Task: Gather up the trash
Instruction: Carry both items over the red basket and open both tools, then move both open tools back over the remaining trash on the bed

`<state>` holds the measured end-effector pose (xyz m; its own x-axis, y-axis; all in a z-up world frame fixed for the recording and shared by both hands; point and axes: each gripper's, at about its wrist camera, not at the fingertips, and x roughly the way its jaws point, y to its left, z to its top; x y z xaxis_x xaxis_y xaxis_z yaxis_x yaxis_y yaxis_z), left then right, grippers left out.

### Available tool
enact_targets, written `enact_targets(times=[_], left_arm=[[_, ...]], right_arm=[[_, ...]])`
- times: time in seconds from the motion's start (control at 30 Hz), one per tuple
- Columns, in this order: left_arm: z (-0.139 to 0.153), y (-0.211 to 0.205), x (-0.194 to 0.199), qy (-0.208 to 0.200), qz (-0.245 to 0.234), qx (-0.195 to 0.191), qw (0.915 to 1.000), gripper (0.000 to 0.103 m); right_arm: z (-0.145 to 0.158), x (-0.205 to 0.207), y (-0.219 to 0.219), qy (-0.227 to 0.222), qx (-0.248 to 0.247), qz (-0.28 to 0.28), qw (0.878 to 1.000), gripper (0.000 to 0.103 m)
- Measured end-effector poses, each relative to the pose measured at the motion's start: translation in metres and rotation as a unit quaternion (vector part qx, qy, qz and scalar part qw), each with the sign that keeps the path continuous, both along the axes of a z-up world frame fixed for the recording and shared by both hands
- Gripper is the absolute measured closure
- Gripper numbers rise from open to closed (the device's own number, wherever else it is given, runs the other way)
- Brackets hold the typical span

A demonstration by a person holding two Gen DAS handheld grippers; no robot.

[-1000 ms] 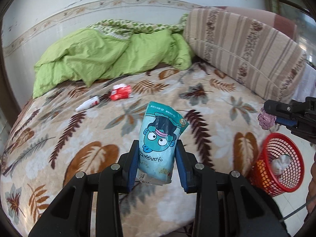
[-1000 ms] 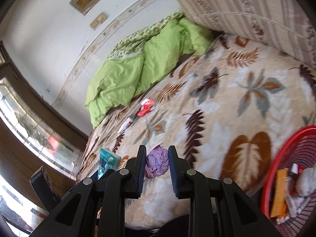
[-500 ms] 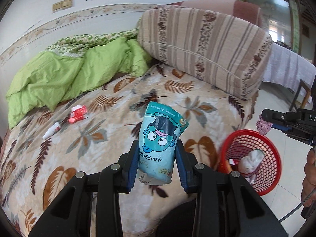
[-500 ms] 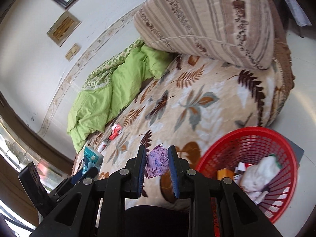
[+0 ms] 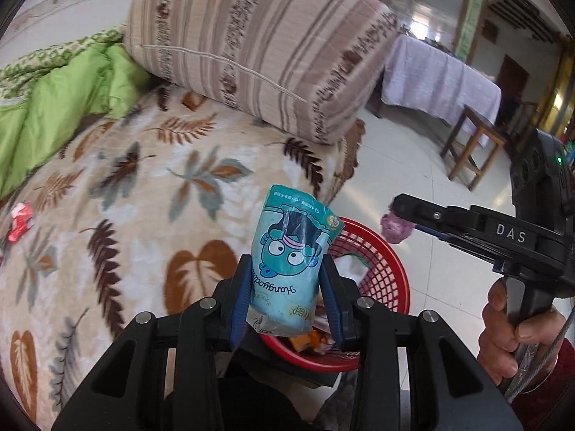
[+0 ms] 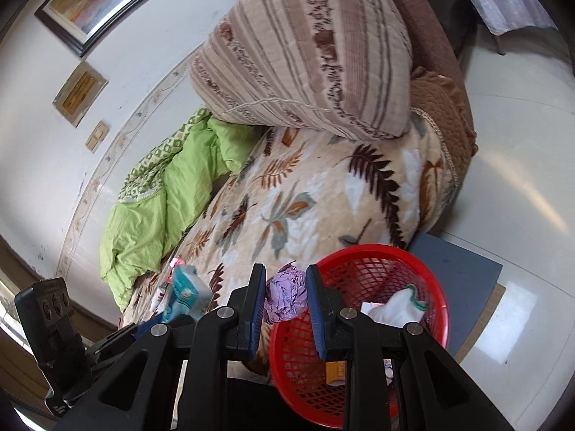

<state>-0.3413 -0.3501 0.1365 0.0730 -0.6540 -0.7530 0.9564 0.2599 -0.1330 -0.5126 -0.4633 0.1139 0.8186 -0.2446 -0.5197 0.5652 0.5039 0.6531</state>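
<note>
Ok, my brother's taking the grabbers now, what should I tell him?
Left gripper is shut on the blue snack packet, held above the red basket.
Right gripper is shut on the purple paper wad, at the basket's rim.
Done: some trash already lies in the basket.
Left: drop both pieces in, then fetch the red wrapper from the bed.

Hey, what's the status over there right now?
Left gripper shut on teal cartoon snack packet. Right gripper shut on crumpled purple paper wad. Red mesh basket below, nothing blocking.
</note>
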Motion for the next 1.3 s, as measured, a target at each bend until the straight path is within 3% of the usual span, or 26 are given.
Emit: enact_targets(times=[0.13,0.2,0.33,0.63,0.87,1.1,1.2,1.3], left_arm=[[-0.013,-0.019,-0.009,0.011,-0.015,0.018,0.9997,0.063],[-0.016,-0.024,-0.008,0.016,-0.014,0.020,0.9996,0.055],[-0.016,-0.023,-0.002,0.025,-0.011,0.018,0.9995,0.045],[-0.007,0.004,0.033,0.028,0.034,0.002,0.9990,0.045],[-0.005,0.048,0.085,0.021,0.105,-0.008,0.9943,0.043],[-0.009,0.114,0.153,0.014,0.201,-0.017,0.9793,0.043],[-0.013,0.146,0.184,0.008,0.251,-0.020,0.9677,0.042],[-0.017,0.179,0.218,0.010,0.309,-0.024,0.9507,0.042]], right_arm=[[-0.009,-0.003,-0.009,0.009,0.015,-0.007,1.000,0.077],[-0.012,-0.004,-0.012,0.013,0.018,-0.007,1.000,0.077],[-0.014,-0.005,-0.016,0.017,0.025,-0.013,0.999,0.057],[-0.014,0.004,-0.014,0.019,0.026,-0.007,0.999,0.057],[-0.008,0.045,0.004,0.031,0.013,0.039,0.999,0.057],[0.002,0.126,0.042,0.055,-0.019,0.130,0.990,0.056],[0.007,0.167,0.064,0.066,-0.037,0.176,0.981,0.056],[0.013,0.209,0.087,0.069,-0.046,0.220,0.972,0.056]])
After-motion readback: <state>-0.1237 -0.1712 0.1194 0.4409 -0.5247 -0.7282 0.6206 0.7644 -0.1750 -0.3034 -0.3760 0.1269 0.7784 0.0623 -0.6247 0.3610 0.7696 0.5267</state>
